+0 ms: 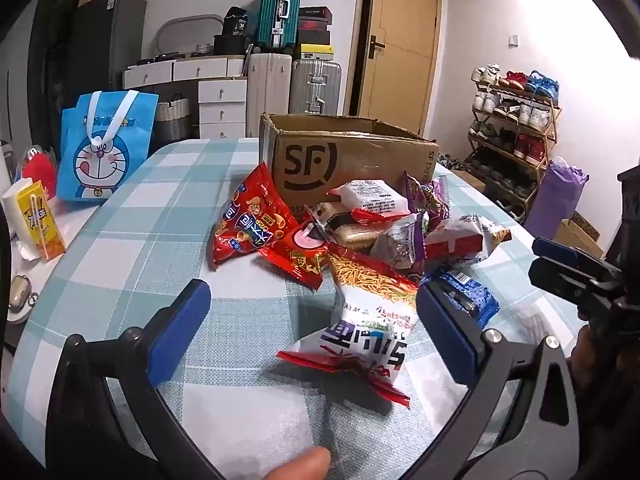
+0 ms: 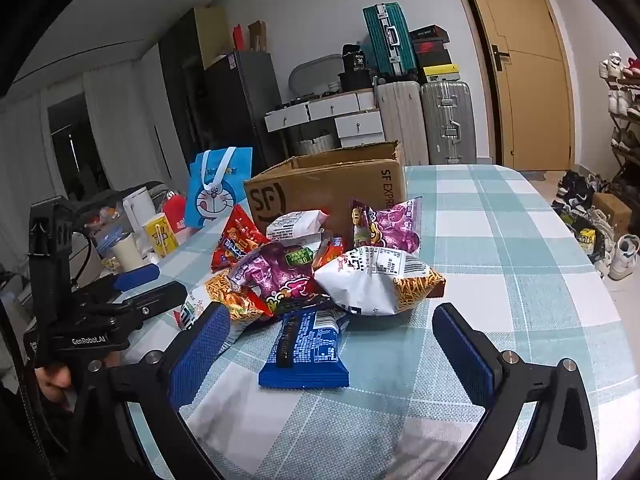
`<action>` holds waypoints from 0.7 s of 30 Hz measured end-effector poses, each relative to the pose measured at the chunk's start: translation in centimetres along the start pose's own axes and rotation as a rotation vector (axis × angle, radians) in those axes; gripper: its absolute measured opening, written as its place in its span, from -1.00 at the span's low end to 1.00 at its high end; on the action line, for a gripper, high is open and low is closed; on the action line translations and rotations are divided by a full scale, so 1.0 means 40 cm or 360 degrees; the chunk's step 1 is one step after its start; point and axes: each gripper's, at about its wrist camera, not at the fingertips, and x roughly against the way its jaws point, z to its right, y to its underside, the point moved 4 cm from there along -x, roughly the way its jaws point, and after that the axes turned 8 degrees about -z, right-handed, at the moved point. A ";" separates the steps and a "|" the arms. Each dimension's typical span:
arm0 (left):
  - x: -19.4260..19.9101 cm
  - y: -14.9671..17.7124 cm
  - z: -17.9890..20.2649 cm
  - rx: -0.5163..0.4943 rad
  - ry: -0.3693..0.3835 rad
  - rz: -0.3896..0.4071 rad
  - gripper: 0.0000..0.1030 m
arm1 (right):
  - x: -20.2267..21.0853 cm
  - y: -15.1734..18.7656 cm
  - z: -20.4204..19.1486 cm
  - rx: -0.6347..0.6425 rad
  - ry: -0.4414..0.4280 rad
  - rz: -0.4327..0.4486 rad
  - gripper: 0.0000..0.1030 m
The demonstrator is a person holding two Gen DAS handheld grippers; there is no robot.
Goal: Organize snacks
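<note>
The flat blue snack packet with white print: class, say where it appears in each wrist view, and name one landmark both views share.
Left wrist view: the flat blue snack packet lies right of centre, partly hidden behind the right-hand blue pad of the claw.
Right wrist view: it lies bottom centre on the checked tablecloth, in plain sight between the two pads, nearest of the pile.
Shared landmark: the brown cardboard box marked SF, open-topped, behind the snack pile.

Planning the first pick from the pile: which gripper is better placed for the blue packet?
Right. The blue packet lies flat between the open right gripper, nearest it. From the left gripper it sits off to one side, behind a noodle bag.
</note>
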 end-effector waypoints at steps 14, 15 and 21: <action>-0.009 0.005 -0.011 -0.0019 -0.0024 -0.0024 0.99 | 0.000 0.001 0.000 -0.0006 -0.0007 -0.0003 0.99; -0.012 0.006 -0.013 -0.0018 -0.0028 -0.0025 0.99 | 0.002 0.003 0.005 -0.0014 -0.0008 -0.0002 0.99; -0.012 0.004 -0.005 -0.0026 -0.0041 -0.0031 0.99 | 0.001 0.003 0.008 -0.0012 -0.0006 -0.0003 0.99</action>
